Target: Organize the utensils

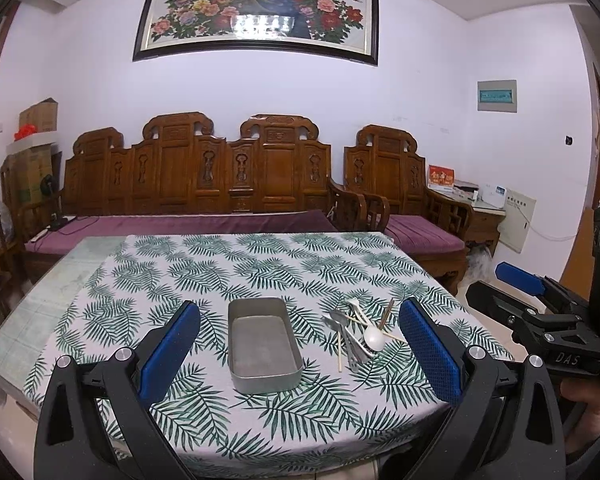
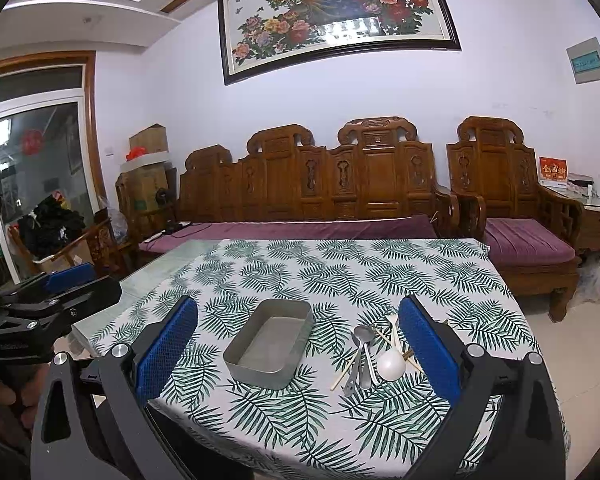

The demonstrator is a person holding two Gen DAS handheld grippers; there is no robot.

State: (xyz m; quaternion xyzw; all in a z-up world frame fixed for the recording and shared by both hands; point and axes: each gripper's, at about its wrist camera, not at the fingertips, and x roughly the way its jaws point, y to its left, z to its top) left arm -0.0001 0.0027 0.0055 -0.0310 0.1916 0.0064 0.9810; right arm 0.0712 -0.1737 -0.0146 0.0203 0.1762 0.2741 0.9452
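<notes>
An empty grey metal tray (image 1: 265, 344) sits on the leaf-print tablecloth (image 1: 220, 272); it also shows in the right wrist view (image 2: 270, 346). Just right of it lies a pile of utensils (image 1: 356, 332): metal spoons (image 2: 362, 350), a white plastic spoon (image 2: 391, 366), a white fork and chopsticks. My left gripper (image 1: 300, 320) is open and empty, held above the table's near edge with the tray between its fingers. My right gripper (image 2: 300, 320) is open and empty, held back from the table, and is seen from the side in the left wrist view (image 1: 540, 308).
The table stands in front of a carved wooden sofa (image 1: 204, 184) with purple cushions and a matching armchair (image 2: 516, 216). The cloth leaves a bare strip of table on the left (image 1: 40, 300). Cardboard boxes (image 2: 148, 168) stand in the far left corner.
</notes>
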